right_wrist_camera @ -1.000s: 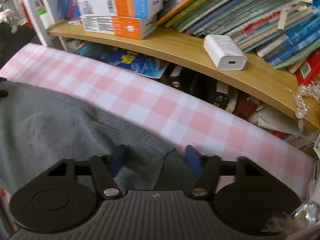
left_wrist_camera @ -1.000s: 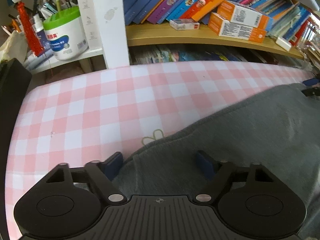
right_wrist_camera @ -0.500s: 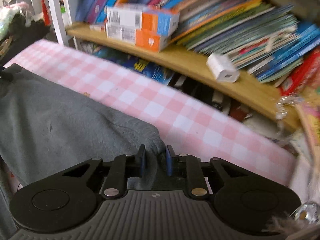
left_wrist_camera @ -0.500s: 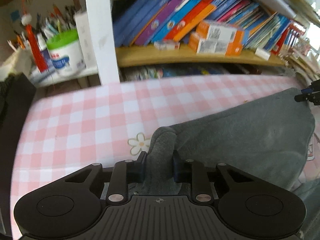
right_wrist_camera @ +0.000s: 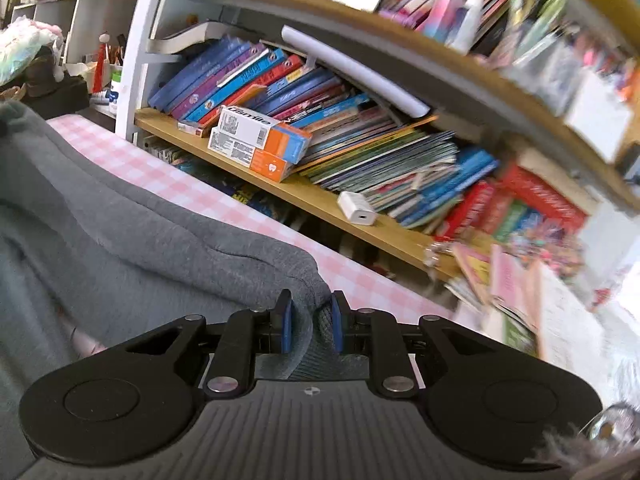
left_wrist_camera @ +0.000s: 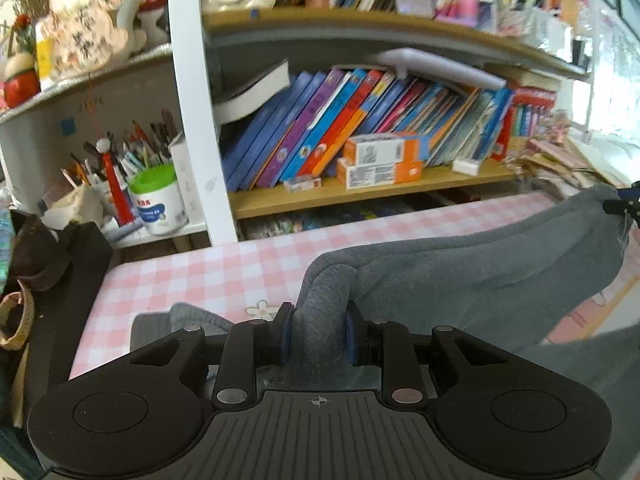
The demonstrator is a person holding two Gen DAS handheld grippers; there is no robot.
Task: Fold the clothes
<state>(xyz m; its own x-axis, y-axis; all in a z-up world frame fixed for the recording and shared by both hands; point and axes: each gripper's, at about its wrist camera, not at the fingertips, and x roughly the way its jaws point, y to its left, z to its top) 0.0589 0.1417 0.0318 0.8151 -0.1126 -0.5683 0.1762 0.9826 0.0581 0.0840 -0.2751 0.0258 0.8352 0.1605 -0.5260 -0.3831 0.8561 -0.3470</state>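
While lifted: 1 grey garment [left_wrist_camera: 460, 276], 2 hand-held grippers.

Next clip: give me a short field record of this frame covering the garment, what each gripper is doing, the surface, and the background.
garment: grey fleece garment, one edge lifted off the surface and spanning between both grippers
left gripper: shut on a bunched corner of the garment
right gripper: shut on another corner, ribbed hem showing between the pads
surface: pink-and-white checked cloth, flower print near the left gripper
background: bookshelf with leaning books, two orange-and-white boxes, white charger, pen tub
fold status: not yet folded over
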